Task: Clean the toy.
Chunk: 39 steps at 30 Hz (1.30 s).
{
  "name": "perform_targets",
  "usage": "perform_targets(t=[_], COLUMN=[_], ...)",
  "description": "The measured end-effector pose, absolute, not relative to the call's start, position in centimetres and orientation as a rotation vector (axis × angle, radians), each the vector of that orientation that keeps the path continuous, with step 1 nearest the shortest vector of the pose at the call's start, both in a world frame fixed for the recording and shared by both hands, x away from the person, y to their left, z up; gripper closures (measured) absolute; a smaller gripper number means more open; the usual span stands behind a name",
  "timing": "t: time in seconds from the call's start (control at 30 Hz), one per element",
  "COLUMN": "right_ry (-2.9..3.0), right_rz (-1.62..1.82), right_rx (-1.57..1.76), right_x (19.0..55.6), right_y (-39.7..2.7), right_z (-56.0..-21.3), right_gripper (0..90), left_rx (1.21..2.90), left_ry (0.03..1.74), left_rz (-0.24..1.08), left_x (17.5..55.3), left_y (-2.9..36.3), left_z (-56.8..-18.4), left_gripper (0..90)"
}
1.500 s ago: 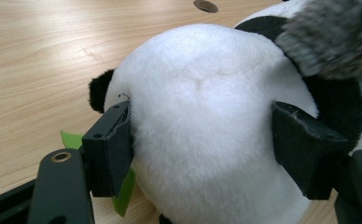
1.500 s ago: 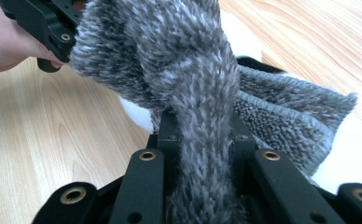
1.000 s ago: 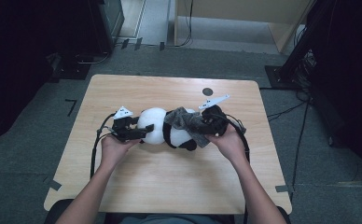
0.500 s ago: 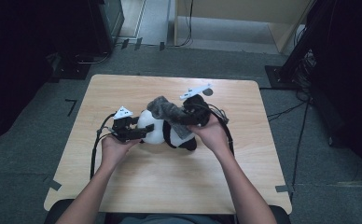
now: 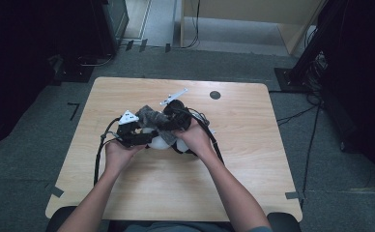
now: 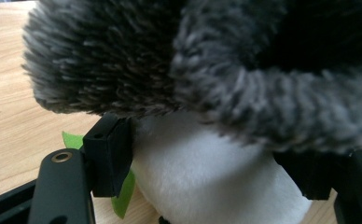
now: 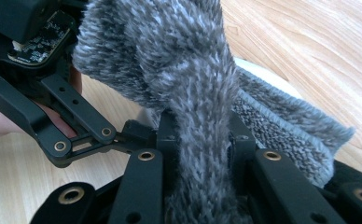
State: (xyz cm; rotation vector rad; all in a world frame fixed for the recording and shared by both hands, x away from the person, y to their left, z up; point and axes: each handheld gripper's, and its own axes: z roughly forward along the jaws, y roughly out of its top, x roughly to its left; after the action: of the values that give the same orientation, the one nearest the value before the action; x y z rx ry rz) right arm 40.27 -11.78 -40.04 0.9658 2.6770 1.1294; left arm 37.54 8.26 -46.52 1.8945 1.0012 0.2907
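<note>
A white and black plush toy point(image 5: 165, 143) lies at the middle of the wooden table point(image 5: 253, 159). My left gripper point(image 5: 146, 138) holds it from the left. In the left gripper view its jaws press on both sides of the white plush body point(image 6: 207, 177), so the left gripper point(image 6: 209, 172) is shut on it. A grey fuzzy scarf point(image 5: 149, 116) is draped over the toy's top. My right gripper point(image 7: 202, 140) is shut on a fold of the scarf point(image 7: 188, 70), right beside the left gripper's linkage point(image 7: 62, 121). A green felt bit point(image 6: 123, 193) pokes out under the toy.
A black round mark point(image 5: 215, 94) sits on the table toward the back right. Cables point(image 5: 99, 154) trail from both grippers across the tabletop. Dark equipment stands at the left point(image 5: 36, 43) and right point(image 5: 354, 72) of the table, on grey carpet.
The right gripper has moved left across the toy, dragging the grey scarf over it toward the left gripper. The left hand has stayed put.
</note>
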Motion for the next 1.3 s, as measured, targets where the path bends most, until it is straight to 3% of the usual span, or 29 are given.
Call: perform_targets(t=[1.3], right_ry=[2.623], right_rz=[1.112], right_rx=[0.959], right_x=[36.1], right_y=[-22.0], right_z=[-39.3], right_gripper=[77.7], left_rx=[1.889], left_ry=[1.019], left_rz=[0.269], left_x=[37.5], left_y=[8.0], left_z=[-46.4], left_gripper=[27.2])
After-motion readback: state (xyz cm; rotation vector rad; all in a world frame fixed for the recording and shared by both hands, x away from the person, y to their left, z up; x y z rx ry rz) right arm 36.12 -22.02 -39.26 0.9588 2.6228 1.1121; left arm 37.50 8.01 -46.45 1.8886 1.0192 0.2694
